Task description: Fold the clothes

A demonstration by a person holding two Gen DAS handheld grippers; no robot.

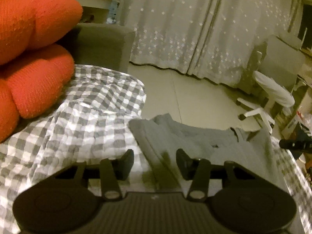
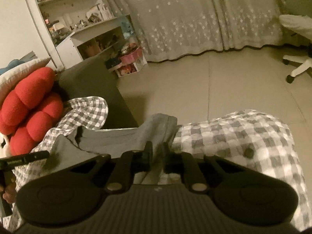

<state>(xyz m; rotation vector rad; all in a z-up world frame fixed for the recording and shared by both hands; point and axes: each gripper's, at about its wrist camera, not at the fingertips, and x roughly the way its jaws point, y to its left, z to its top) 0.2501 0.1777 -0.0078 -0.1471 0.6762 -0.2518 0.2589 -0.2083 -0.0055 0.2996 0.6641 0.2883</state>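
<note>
My left gripper (image 1: 155, 162) stands open over the edge of the crumpled grey cotton garment (image 1: 195, 138), lower centre on the grey-and-white checked bedsheet (image 1: 87, 117). Only the right view shows my right gripper (image 2: 157, 156) nearly closed, pinching the garment's hem, and the bookshelf (image 2: 64, 3) upper left.

A grey garment (image 1: 195, 136) lies on a grey-and-white checked bedcover (image 1: 87, 107) beside a red cushion (image 1: 35, 48).
</note>
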